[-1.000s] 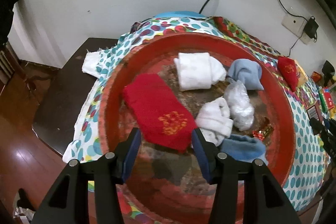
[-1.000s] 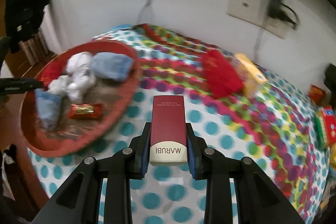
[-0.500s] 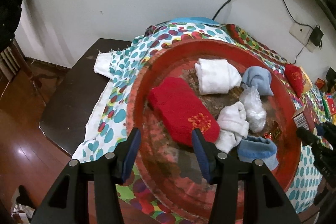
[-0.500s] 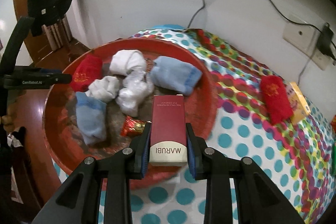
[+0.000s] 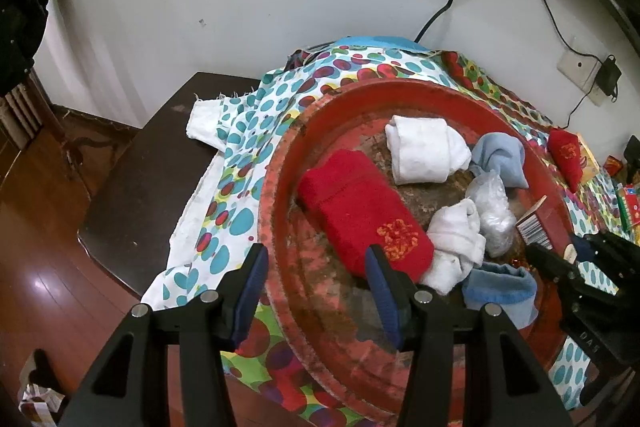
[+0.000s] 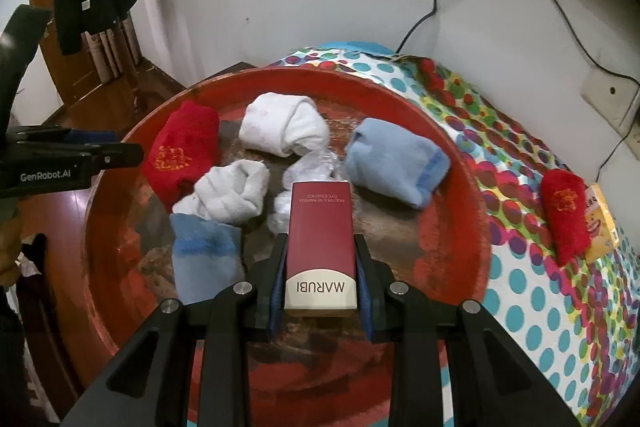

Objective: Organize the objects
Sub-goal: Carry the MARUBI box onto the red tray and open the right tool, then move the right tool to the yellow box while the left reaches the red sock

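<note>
You're gripping the maroon MARUBI box (image 6: pixel 321 247) in your right claw (image 6: pixel 320 267), holding it over the red tray (image 6: pixel 452 163), just beside the light blue sock (image 6: pixel 394 161). Your left claw (image 5: pixel 316 287) is hanging wide and empty at the tray's near rim, by the red sock (image 5: pixel 360 215).

The left wrist view looks down from the red tray's (image 5: pixel 280 187) near left rim toward the far wall; the right wrist view hovers closer over its near right side, sharing the tray's contents
</note>
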